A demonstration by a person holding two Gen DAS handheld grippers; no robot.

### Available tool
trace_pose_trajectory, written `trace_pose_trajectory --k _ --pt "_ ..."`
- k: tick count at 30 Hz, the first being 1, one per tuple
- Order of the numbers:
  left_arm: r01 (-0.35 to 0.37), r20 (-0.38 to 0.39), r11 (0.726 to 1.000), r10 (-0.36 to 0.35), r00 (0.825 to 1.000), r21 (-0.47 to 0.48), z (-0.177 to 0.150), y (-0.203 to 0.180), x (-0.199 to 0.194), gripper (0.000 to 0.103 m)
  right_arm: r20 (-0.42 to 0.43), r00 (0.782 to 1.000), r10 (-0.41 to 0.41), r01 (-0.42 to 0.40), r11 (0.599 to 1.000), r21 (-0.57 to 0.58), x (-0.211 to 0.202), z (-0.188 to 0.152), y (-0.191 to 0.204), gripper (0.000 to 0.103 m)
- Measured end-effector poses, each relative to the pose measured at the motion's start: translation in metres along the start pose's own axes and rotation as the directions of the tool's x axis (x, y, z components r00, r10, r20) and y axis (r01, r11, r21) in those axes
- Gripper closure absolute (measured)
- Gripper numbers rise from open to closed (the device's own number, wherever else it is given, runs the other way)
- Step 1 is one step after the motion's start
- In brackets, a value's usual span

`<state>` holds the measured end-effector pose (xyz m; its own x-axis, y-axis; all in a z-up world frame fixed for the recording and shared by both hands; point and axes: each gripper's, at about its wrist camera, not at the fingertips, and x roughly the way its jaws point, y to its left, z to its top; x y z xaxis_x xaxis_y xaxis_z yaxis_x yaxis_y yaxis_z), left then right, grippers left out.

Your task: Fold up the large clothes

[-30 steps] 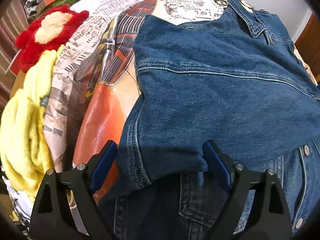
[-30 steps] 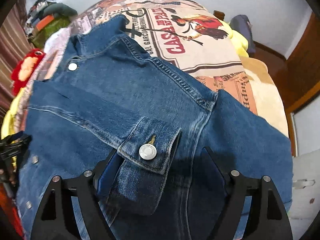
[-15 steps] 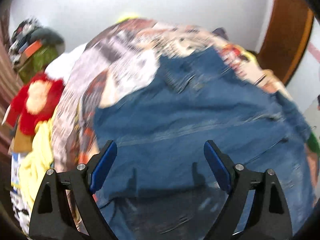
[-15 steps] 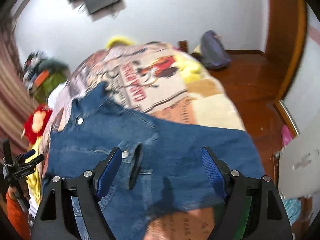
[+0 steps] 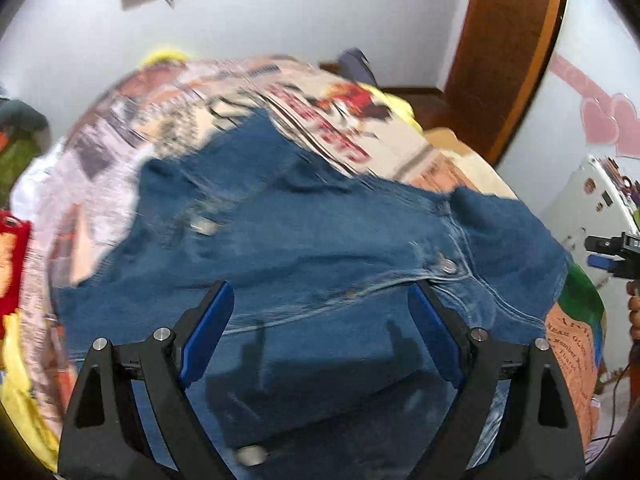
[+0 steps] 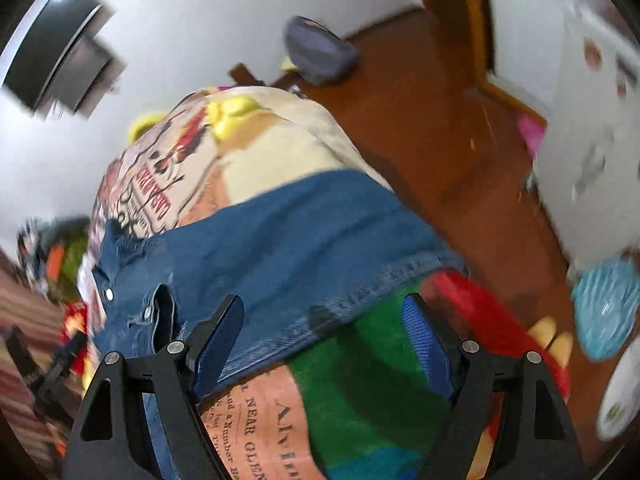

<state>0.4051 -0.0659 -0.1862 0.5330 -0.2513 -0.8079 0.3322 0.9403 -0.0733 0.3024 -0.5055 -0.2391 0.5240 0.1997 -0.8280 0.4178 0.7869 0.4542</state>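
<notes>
A blue denim jacket (image 5: 312, 248) lies spread across a bed with a printed blanket (image 5: 344, 128). It also shows in the right wrist view (image 6: 280, 240), its hem near the bed's edge. My left gripper (image 5: 320, 332) is open and empty, raised above the jacket's near part. My right gripper (image 6: 324, 340) is open and empty, above the jacket's hem and the colourful blanket (image 6: 360, 392). The right gripper also shows at the far right of the left wrist view (image 5: 608, 254).
A red and yellow plush heap (image 5: 12, 264) lies at the bed's left side. A wooden floor (image 6: 440, 128) and a white cabinet (image 6: 592, 140) are to the right. A grey bag (image 6: 320, 52) sits on the floor by the wall. A wooden door frame (image 5: 508, 52) stands behind.
Both grippers have lifted and pulled back from the jacket. The right gripper has swung right toward the bed's edge. A sleeve cuff that lay between the right fingers is no longer there.
</notes>
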Motion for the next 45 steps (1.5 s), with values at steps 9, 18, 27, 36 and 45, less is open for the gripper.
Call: trace_pose_trajectory --k 9,18,27,36,45 --pt "0.029 -0.120 0.999 -0.031 0.992 -0.013 -0.001 -0.024 0.053 0.014 -0.008 0.998 0.060 -0.058 0.986 0.156 0.031 0.012 -0.035 0.023" --pt "0.015 -0.141 1.000 -0.014 0.990 0.007 -0.007 -0.032 0.066 0.014 0.005 1.000 0.017 -0.017 0.970 0.242 0.068 0.024 -0.039 0.027" --pt "0.030 -0.109 1.000 -0.030 0.994 -0.003 -0.007 -0.025 0.044 0.014 0.053 0.998 -0.046 0.034 0.978 0.205 0.053 0.029 -0.030 0.085" --pt "0.005 0.015 1.000 -0.005 1.000 -0.004 -0.004 -0.004 -0.009 0.014 0.211 0.972 0.105 -0.105 0.994 -0.012 -0.020 0.037 0.062 0.088" --pt "-0.009 0.098 1.000 0.011 0.995 -0.028 -0.018 0.021 -0.053 0.014 0.135 0.940 0.313 -0.270 0.926 -0.264 -0.036 0.020 0.207 0.088"
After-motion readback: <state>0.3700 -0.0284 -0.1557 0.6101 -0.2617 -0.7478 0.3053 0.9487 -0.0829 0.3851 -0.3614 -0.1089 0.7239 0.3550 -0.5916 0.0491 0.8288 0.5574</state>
